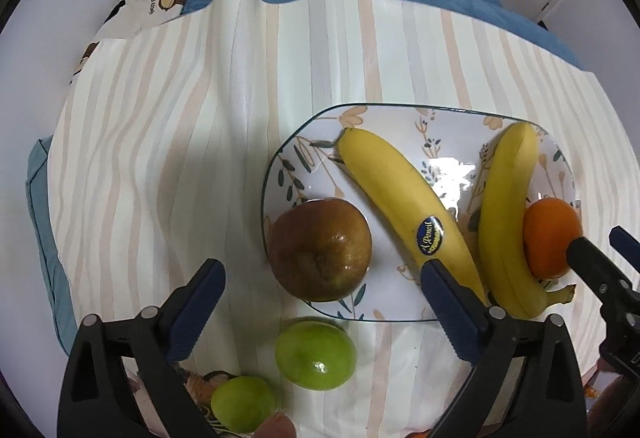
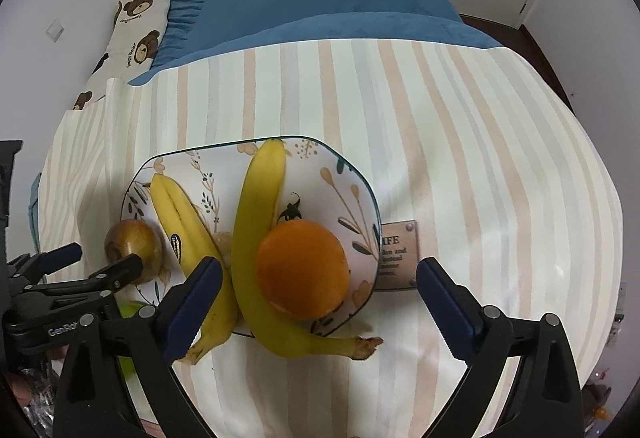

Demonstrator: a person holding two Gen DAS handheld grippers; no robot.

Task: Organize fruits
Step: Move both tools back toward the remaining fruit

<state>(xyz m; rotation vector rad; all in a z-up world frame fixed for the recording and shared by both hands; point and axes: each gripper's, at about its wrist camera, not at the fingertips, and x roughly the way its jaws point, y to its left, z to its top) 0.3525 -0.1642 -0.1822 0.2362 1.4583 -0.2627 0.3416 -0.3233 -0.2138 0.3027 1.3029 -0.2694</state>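
- Your left gripper (image 1: 322, 284) stands wide open above the plate (image 1: 448, 118), with nothing pressed between its pads; the pear (image 1: 320, 248) lies below the gap, on the plate's near-left part, free of both fingers.
- Your right gripper (image 2: 320, 280) is also spread wide and grips nothing; the orange (image 2: 302, 268) sits below its gap on the plate's right side, untouched by the pads.
- The stickered banana (image 1: 404, 198) lies slantwise across the plate's middle, between the pear and the second banana.
- The second banana (image 1: 502, 218) curves around the orange and touches it; its stem hangs over the plate's near rim onto the cloth (image 1: 180, 158).
- Two limes are off the plate, on the cloth just before its near rim: the big lime (image 1: 315, 355) closest, the small lime (image 1: 243, 403) farther left and nearer you.
- A small plaque (image 2: 400, 256) lies on the cloth just right of the plate.
- Below the small lime there is something brownish, perhaps a fingertip; the edge of the view is too cramped to tell.
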